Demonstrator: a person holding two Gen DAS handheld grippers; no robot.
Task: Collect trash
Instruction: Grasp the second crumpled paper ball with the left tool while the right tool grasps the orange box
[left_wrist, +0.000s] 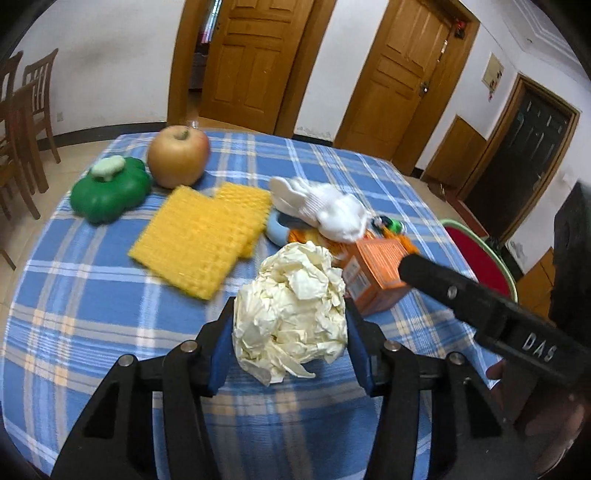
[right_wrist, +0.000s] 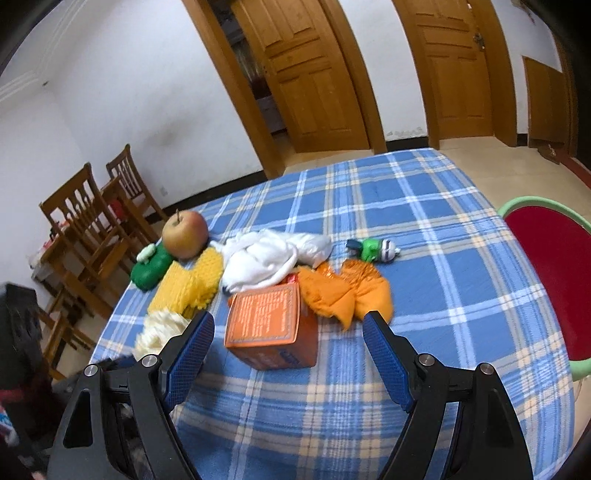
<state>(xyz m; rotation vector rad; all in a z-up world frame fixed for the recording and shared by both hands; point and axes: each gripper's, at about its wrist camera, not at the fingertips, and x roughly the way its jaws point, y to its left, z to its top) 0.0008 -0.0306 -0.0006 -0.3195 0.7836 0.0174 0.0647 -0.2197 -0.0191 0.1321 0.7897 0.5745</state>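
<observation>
A crumpled cream paper ball (left_wrist: 295, 288) lies on the blue plaid tablecloth (left_wrist: 92, 295), and my left gripper (left_wrist: 290, 308) is shut on it, with a blue pad against each side. In the right wrist view the same ball (right_wrist: 159, 328) shows at the left, half hidden by a finger. My right gripper (right_wrist: 289, 317) stands open, its fingers on either side of an orange box (right_wrist: 266, 325) and apart from it. That box (left_wrist: 376, 273) lies just right of the paper ball, with the right gripper's black finger (left_wrist: 443, 288) over it.
Behind the box lie a white cloth (right_wrist: 266, 254), an orange fabric piece (right_wrist: 343, 291), a yellow sponge (left_wrist: 199, 236), an apple (left_wrist: 179, 155), a green lidded pot (left_wrist: 110, 192) and a small green toy (right_wrist: 373, 251). A red-seated stool (right_wrist: 554, 277) stands at the table's right edge, wooden chairs (right_wrist: 85, 229) at the left.
</observation>
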